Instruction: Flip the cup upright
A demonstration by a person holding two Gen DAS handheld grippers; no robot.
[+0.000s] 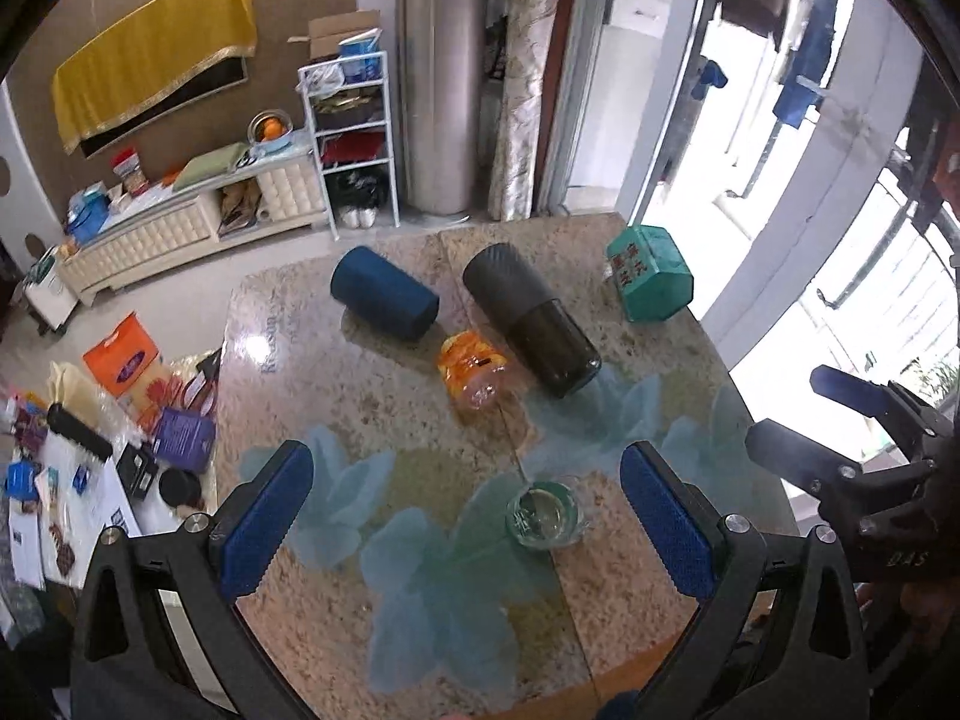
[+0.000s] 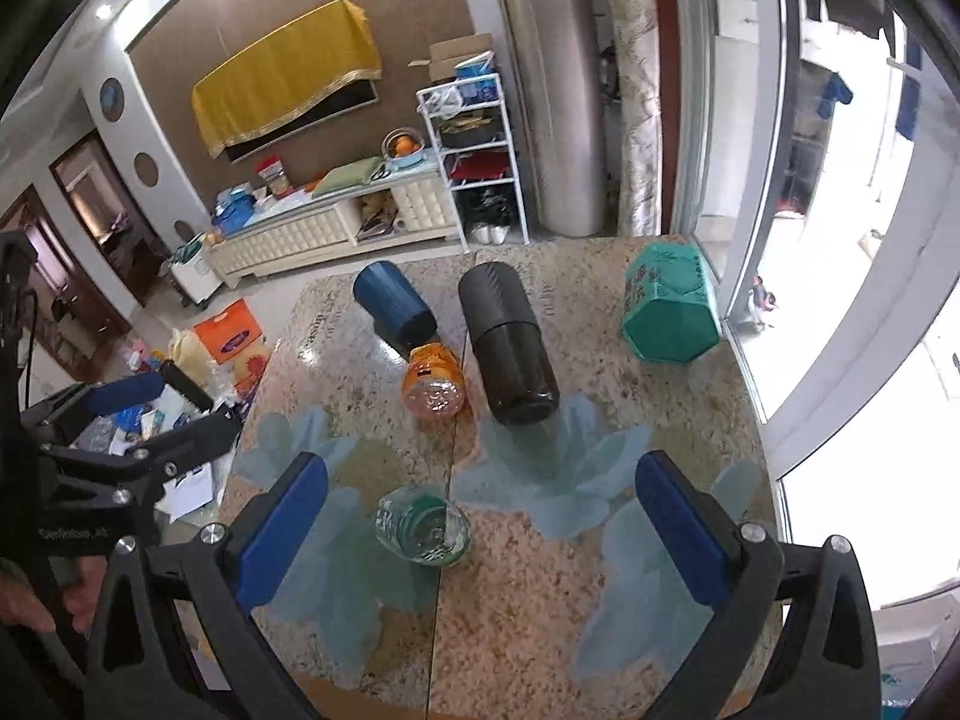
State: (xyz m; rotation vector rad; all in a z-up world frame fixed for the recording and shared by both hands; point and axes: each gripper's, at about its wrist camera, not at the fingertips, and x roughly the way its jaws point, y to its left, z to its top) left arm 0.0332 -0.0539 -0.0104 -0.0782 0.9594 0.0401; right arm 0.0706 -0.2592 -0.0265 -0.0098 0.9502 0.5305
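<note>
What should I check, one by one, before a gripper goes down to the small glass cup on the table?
1. Left gripper open and holding nothing: ok.
2. Right gripper open and holding nothing: ok.
3. Glass cup between the left fingers' line of approach: ok.
4. Cup's present pose (upright or upside down): cannot tell, the glass is clear and seen from above.
5. Free room around the cup: ok; the orange bottle and dark tumbler lie farther back, apart from it.
6. Cup away from the table edge: ok.
</note>
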